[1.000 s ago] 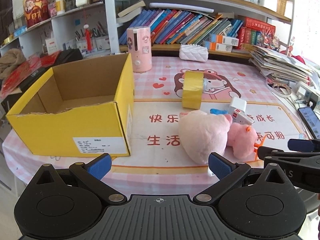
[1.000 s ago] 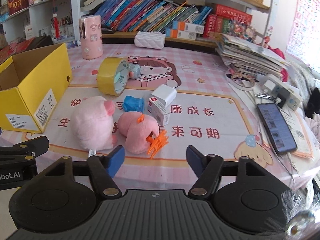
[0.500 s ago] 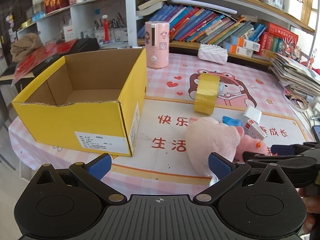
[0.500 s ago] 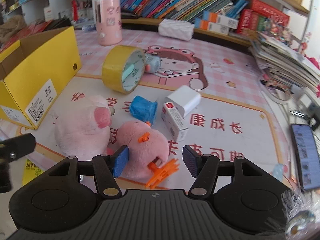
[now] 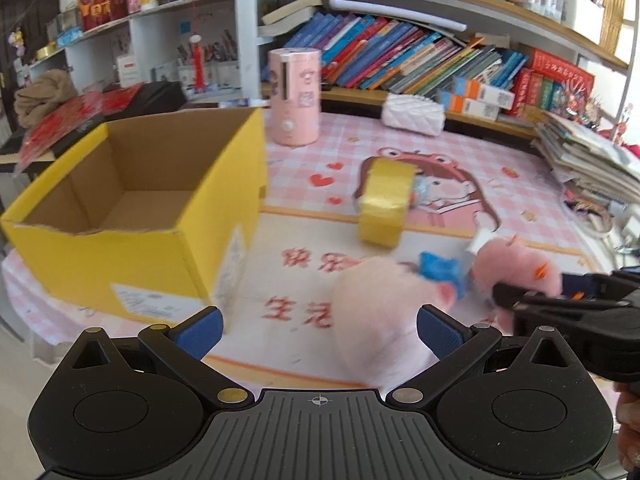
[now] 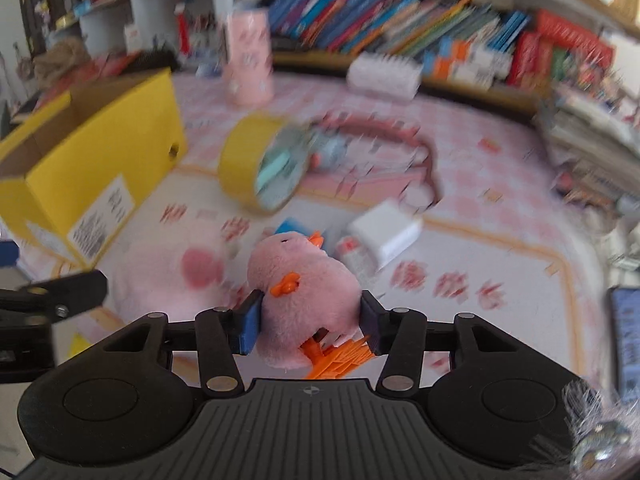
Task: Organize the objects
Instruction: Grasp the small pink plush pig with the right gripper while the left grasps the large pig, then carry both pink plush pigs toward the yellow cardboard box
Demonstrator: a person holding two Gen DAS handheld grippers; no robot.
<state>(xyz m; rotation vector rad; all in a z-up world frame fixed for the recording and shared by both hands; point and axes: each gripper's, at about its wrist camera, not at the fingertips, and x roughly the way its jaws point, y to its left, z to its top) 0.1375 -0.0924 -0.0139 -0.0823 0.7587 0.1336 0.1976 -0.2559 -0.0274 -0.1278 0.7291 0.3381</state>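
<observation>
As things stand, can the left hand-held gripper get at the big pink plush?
Probably yes. The left hand-held gripper is open and empty, and the big pink plush lies just ahead between its fingers. The right hand-held gripper, shut on the small pink plush, crowds the right side.

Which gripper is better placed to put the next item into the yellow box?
Right. The right gripper is already shut on the small pink plush. The left gripper is open and holds nothing, though the yellow box sits on its side.
</observation>
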